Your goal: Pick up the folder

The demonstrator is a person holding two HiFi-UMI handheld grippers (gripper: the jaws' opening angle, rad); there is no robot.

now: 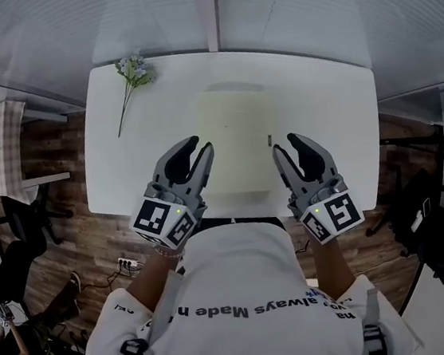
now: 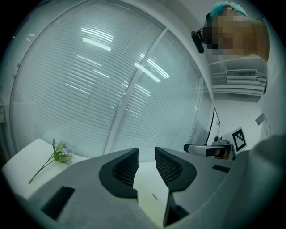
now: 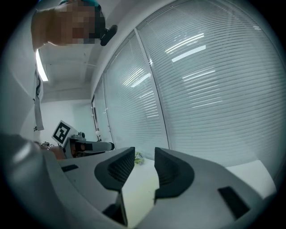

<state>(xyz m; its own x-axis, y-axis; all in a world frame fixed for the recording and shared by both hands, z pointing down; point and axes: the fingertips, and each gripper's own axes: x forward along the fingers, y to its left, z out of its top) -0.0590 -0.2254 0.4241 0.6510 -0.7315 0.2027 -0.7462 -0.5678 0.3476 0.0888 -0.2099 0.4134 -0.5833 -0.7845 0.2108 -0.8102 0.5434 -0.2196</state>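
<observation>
Lying flat on the table (image 1: 122, 145) is the pale folder (image 1: 237, 138).

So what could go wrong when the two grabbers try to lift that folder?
The folder lies flat on the table, so the left gripper and right gripper, both open and empty, might slide over it or shove it away.
If only one side catches, it may tilt or sag.
Its near edge sits close to the table's edge, so a tug could drop it.

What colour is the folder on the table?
The folder is pale cream-yellow; the head view shows it best.
</observation>
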